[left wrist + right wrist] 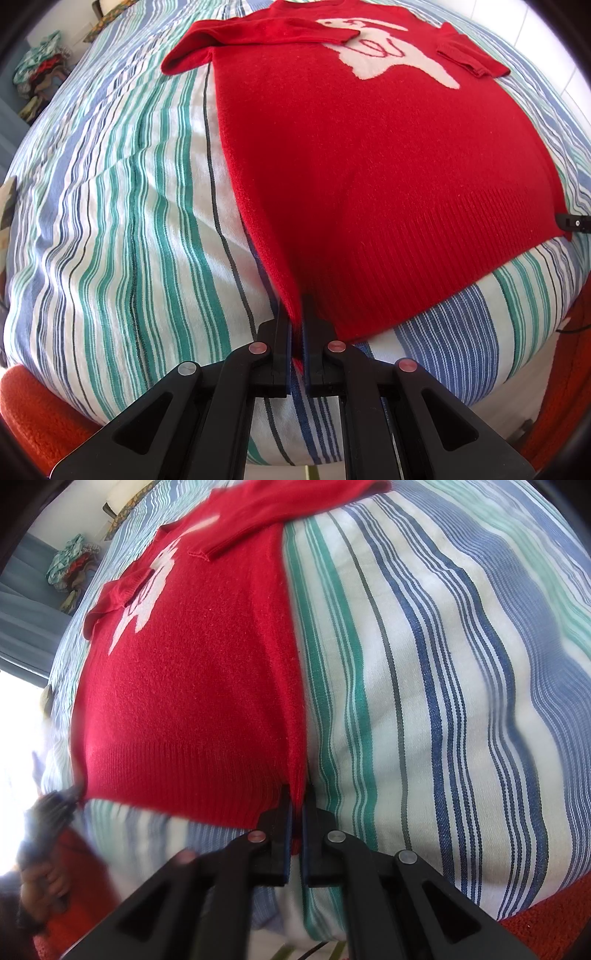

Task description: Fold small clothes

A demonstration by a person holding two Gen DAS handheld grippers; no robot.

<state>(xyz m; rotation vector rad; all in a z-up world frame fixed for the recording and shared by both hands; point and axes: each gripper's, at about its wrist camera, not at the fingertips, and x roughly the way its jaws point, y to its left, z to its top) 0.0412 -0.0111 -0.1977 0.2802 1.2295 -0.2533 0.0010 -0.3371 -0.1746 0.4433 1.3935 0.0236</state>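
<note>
A small red knit sweater (369,158) with a white animal figure lies flat on a striped bed cover (122,221), both sleeves folded in over the chest. My left gripper (296,317) is shut on the sweater's near left hem corner. My right gripper (296,805) is shut on the near right hem corner of the sweater (192,686). The right gripper's tip (574,222) shows at the right edge of the left wrist view. The left gripper (70,794), held by a hand, shows blurred at the left of the right wrist view.
The striped cover (443,664) lies over a bed with an orange blanket (33,410) beneath at the near edge. A pile of colourful clothes (40,74) sits off the bed at the far left. A white wall rises at the far right.
</note>
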